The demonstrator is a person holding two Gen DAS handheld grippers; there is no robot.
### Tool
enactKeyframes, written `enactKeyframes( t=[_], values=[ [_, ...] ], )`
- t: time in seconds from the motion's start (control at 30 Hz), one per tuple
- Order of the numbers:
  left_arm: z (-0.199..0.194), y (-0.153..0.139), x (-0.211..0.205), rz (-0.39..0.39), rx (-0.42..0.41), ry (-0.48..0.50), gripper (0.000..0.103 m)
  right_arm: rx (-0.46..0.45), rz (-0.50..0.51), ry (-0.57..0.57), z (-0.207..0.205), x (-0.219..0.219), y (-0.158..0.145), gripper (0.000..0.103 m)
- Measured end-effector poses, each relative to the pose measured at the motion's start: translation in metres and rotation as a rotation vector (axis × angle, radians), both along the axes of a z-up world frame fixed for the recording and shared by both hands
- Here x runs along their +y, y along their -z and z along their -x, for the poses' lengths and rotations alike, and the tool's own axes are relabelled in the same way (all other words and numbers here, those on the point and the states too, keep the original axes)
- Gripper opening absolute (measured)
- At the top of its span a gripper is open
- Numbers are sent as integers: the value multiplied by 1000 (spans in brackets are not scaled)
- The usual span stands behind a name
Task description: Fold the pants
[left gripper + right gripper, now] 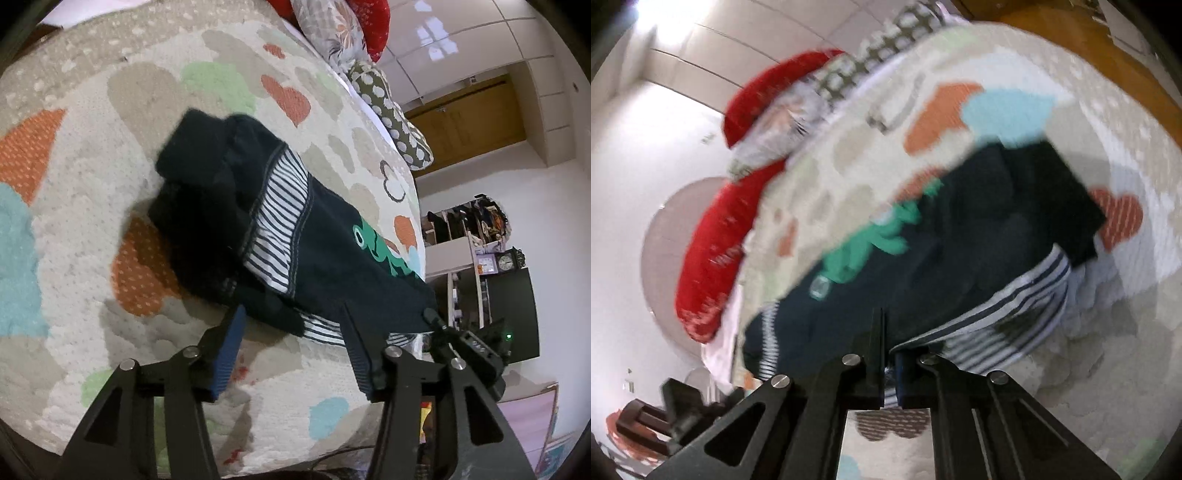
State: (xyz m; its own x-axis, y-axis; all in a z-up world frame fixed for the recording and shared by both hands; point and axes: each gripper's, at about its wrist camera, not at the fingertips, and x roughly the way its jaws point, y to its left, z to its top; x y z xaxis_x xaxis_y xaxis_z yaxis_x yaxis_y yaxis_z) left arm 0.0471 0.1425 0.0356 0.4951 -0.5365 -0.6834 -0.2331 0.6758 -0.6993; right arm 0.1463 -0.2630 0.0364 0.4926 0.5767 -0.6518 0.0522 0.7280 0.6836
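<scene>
One pair of dark navy pants here, with a green cartoon print and striped trim, lying bunched and partly folded on the bed, just ahead of both claws. Two claws in play. Beyond the pants, at the far end of the bed, sit two red pillows and one dotted cushion. The bedspread is a quilted cream cover patched with orange hearts and blue and green shapes; white walls, a wooden door and a cluttered shelf with a clock stand off to the right of the left claw. The left claw angles down, its jaws standing half apart with the striped hem just between them, pads not pressing. The right claw tilts down too, pinched tight on the pants' striped edge, though that view is blurred.
</scene>
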Motion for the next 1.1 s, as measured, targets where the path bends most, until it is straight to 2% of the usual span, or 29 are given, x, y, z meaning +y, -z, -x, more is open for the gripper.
enactKeyframes(
  t=[0.1, 0.27, 0.33, 0.4, 0.57, 0.67, 0.73, 0.77, 0.8, 0.87, 0.97, 1.1],
  values=[
    [-10, 3, -8, 29, 7, 18, 52, -33, -18, -16, 0, 3, -16, 5],
    [-30, 1, -11, 1, 2, 1, 51, -58, -63, -31, -3, 8, -33, 5],
    [-38, 1, -7, 3, 0, -16, 38, -67, -68, -38, -3, 10, -38, 5],
    [-48, 1, -4, -14, 7, -23, 5, -75, -62, -40, -2, 11, -42, 5],
    [-60, -8, 3, -65, -19, -47, 2, -99, -31, -40, -2, 6, -50, 5],
    [-56, -15, 2, -49, -27, -39, 2, -111, -6, -42, -9, 5, -56, 5],
    [-42, -28, -7, -11, -79, 12, 4, -110, 2, -42, -16, 4, -57, 5],
    [-35, -34, -13, -6, -103, 42, 12, -108, 3, -42, -20, 3, -58, 5],
    [-28, -38, -20, 0, -125, 75, 35, -107, 3, -42, -22, 3, -58, 5],
    [-17, -38, -33, 38, -143, 114, 67, -107, 3, -48, -26, 4, -59, 5],
    [-17, -23, -54, 127, -117, 180, 68, -113, 1, -54, -30, 4, -61, 5],
    [-31, 0, -65, 165, -61, 156, 71, -125, 1, -58, -27, 8, -66, 5]
  ],
)
